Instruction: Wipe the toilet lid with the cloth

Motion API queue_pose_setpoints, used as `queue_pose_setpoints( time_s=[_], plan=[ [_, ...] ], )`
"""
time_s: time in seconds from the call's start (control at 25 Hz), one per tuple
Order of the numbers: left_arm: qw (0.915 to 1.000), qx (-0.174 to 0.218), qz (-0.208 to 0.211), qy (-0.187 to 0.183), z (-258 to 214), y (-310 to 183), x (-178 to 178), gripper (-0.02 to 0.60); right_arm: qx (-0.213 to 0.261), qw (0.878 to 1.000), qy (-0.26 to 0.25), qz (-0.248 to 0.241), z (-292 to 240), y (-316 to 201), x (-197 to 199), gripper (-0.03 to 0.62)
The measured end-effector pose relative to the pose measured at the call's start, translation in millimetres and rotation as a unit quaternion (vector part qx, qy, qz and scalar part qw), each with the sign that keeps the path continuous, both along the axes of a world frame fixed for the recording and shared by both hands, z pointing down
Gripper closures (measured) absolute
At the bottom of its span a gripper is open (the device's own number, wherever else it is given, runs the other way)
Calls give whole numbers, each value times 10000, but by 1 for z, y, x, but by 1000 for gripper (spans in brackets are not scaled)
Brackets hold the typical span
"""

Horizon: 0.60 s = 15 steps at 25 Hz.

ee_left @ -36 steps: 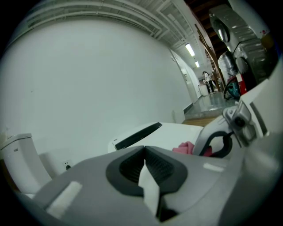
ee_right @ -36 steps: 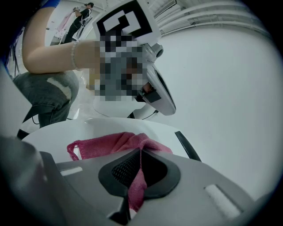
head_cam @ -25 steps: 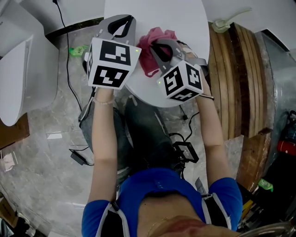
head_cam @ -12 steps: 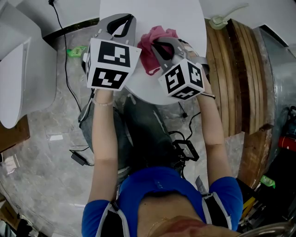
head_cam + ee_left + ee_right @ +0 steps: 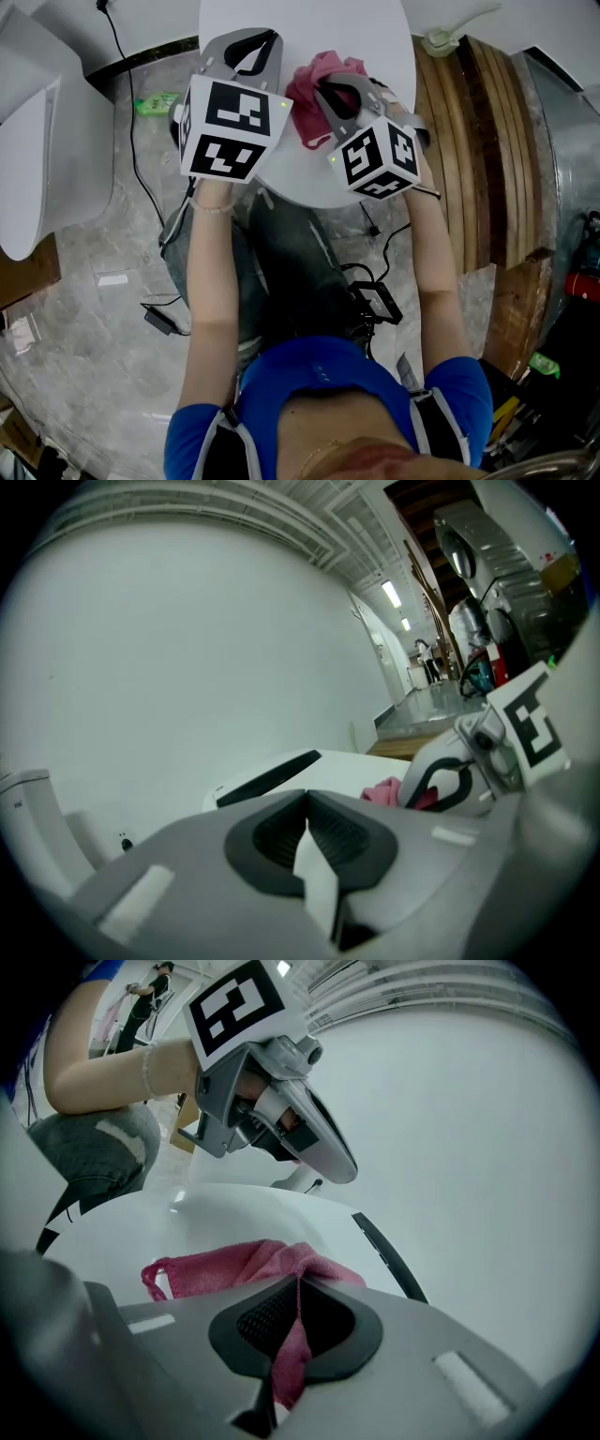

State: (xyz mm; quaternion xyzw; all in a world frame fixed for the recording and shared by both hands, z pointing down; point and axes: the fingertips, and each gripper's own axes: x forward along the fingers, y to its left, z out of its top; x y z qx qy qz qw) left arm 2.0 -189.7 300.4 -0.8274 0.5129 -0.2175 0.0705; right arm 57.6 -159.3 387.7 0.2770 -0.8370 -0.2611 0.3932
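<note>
Toilet lid (image 5: 319, 28): white oval, near rounded edge partly under the two marker cubes. The far part is bare in the head view, so that's the free room. A dark strip (image 5: 389, 1255) runs along its rear edge, next to the wall

Cloth (image 5: 314, 84): pink, bunched on the right-centre of the lid, near the front. Right gripper (image 5: 330, 94) is clamped on it. In the right gripper view a fold of cloth (image 5: 234, 1265) is pinched between the pads and hangs down through the right gripper (image 5: 298, 1297), the rest spreads left on the lid (image 5: 187, 1222)

Left gripper (image 5: 251, 42): jaws closed, nothing between them (left gripper view (image 5: 305, 803)). It's over the lid's left edge, just beside the cloth but apart from it; can't tell if it touches the lid

Grippers sit side by side and close, with little gap between them

Around:
- stacked wooden boards (image 5: 469, 141) just right of the lid
- white fixture (image 5: 47, 141) well to the left
- black cable (image 5: 131, 112) and a green item (image 5: 155, 103) on the stone floor (image 5: 94, 309) left of the lid
- black device (image 5: 380, 305) with wires on the floor below the lid
- person's knees tucked under the lid's near edge
</note>
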Motion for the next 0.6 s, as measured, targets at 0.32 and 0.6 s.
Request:
queue_pose_setpoints(
  time_s=[0.32,0.6],
  plan=[
    [10000,-46,37,-50,3,-3,4,578,-32,9999,-61,99,0,-1,14,588],
    [9999,-60,61,-78,5,-3,8,578,-40,9999,-103,125,0,-2,23,588]
  ],
)
